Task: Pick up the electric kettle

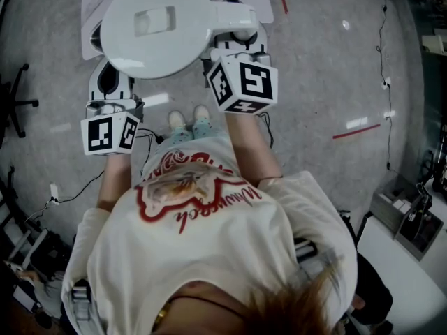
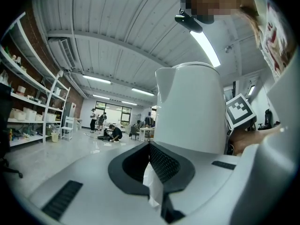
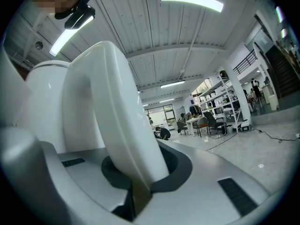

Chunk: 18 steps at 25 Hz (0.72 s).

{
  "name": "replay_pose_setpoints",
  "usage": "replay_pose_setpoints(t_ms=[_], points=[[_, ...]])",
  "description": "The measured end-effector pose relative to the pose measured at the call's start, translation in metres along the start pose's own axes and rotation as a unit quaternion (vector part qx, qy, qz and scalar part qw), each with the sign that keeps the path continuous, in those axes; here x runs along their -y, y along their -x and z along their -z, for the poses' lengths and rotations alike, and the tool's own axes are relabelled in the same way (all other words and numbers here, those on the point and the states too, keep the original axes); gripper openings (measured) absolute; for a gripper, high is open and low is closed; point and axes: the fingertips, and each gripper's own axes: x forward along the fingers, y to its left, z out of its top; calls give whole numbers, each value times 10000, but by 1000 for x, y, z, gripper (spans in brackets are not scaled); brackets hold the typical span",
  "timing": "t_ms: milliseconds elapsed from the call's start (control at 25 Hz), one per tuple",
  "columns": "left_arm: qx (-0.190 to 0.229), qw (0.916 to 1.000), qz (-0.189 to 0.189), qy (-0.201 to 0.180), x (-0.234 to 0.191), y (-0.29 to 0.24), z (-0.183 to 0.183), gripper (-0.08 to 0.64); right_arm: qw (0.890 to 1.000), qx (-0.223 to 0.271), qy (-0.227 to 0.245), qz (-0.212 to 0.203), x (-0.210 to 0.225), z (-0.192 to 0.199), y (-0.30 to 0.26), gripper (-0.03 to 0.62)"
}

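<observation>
The electric kettle is white and hangs in the air in front of the person's chest, lid up, over the grey floor. A flat white surface lies under the kettle's far side; whether it is a bench or a sheet I cannot tell.

The right gripper comes in at the kettle's right side. In the right gripper view its jaws are clamped on the kettle's curved handle, which rises from between them, with the kettle body just left of the handle.

The left gripper sits at the kettle's near left edge. In the left gripper view its jaws are pressed together, with a thin white sliver in the seam between them – what it is I cannot tell. The kettle body stands upright just beyond the jaw tips; whether they touch it is unclear.

Each gripper carries its marker cube on the side away from the kettle – the right one and the left one. The person's feet show on the floor below the kettle's near edge.
</observation>
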Motion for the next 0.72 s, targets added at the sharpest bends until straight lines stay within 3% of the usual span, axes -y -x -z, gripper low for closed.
replay_pose_setpoints(t_ms=[360, 720], points=[[24, 10000, -47, 20, -4, 3, 0, -2, 9997, -26, -217, -58, -2, 5, -2, 31], [-8, 10000, -38, 56, -14, 4, 5, -2, 9999, -21, -110, -51, -11, 10, -5, 31]])
